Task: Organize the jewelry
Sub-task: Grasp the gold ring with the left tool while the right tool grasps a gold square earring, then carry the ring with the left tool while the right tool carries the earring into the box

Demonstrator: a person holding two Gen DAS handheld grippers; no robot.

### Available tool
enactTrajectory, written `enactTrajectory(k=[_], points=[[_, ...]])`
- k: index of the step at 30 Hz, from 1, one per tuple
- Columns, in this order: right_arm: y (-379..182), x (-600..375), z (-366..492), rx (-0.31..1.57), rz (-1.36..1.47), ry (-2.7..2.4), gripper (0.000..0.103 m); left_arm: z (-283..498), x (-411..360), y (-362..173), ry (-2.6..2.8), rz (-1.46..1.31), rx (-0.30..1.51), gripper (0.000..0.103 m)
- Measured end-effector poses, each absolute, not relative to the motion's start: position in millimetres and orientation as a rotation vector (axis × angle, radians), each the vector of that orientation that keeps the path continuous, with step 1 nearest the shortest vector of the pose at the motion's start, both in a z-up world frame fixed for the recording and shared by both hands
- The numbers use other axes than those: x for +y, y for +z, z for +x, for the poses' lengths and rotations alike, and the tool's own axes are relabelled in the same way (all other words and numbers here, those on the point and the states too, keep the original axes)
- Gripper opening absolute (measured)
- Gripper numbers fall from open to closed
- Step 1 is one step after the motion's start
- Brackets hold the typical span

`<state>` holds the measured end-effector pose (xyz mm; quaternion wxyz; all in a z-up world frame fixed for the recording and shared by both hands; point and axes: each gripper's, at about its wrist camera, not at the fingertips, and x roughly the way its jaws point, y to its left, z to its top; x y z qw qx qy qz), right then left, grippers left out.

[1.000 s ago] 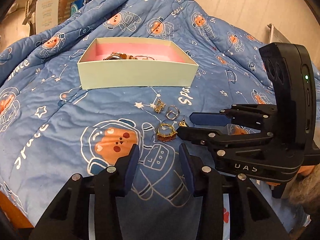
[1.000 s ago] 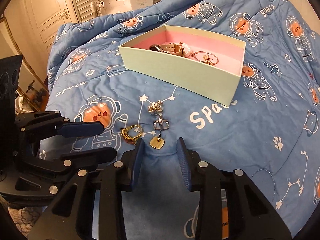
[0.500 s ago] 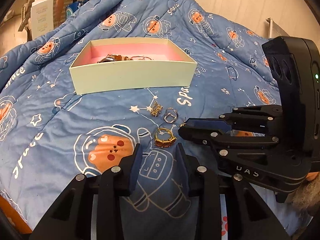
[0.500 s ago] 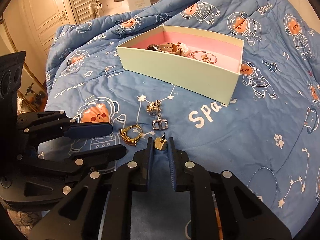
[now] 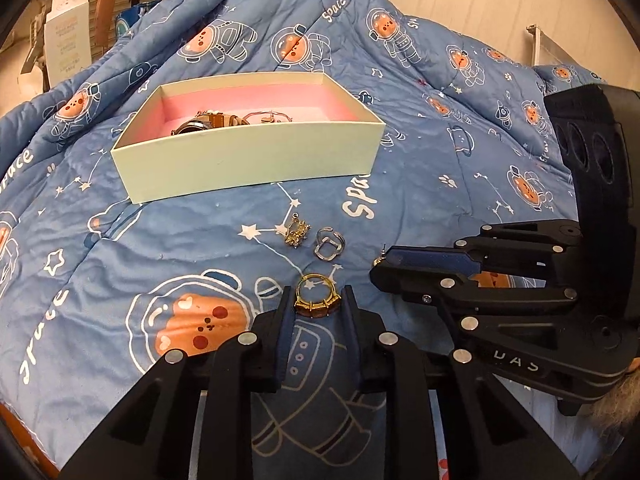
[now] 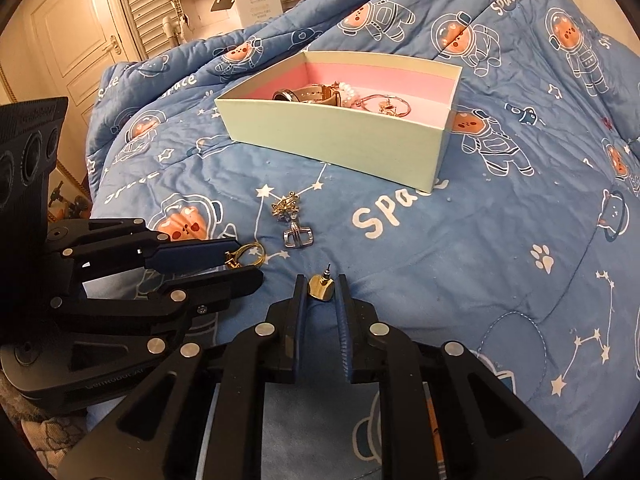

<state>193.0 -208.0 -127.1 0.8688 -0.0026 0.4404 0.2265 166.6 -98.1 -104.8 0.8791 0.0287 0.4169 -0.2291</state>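
Resting on a blue space-print quilt [image 5: 168, 248], a pale green box [image 5: 248, 160] with a pink lining sits at the far side of the scene and holds a watch [image 6: 308, 94] and a rose-gold bracelet [image 6: 386, 106]. Near the box, loose on the quilt, lie a small gold charm [image 5: 297, 232] and, just right of it in the left wrist view, a silver ring [image 5: 329, 243]. Left gripper [image 5: 317, 307]: jaws have just been closing, and a gold ring with amber stones [image 5: 316, 298] sits between the pads, which appear to touch it on both sides. Right gripper [image 6: 322, 289]: jaws closed about a small gold stud earring [image 6: 321, 287], its post pointing up, the piece low at the quilt. The two grippers stand just beside each other, near the viewer, with the box well beyond them.
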Motion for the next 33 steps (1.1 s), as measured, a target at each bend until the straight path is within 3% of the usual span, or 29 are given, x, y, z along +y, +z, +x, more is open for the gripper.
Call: enactTrajectory(k=[33], points=[[-76.3,-207.0,213.3,0.853,0.036,0.551,0.015,190.0,-71.7,-56.3,-0.501,-0.01,0.814,0.022]])
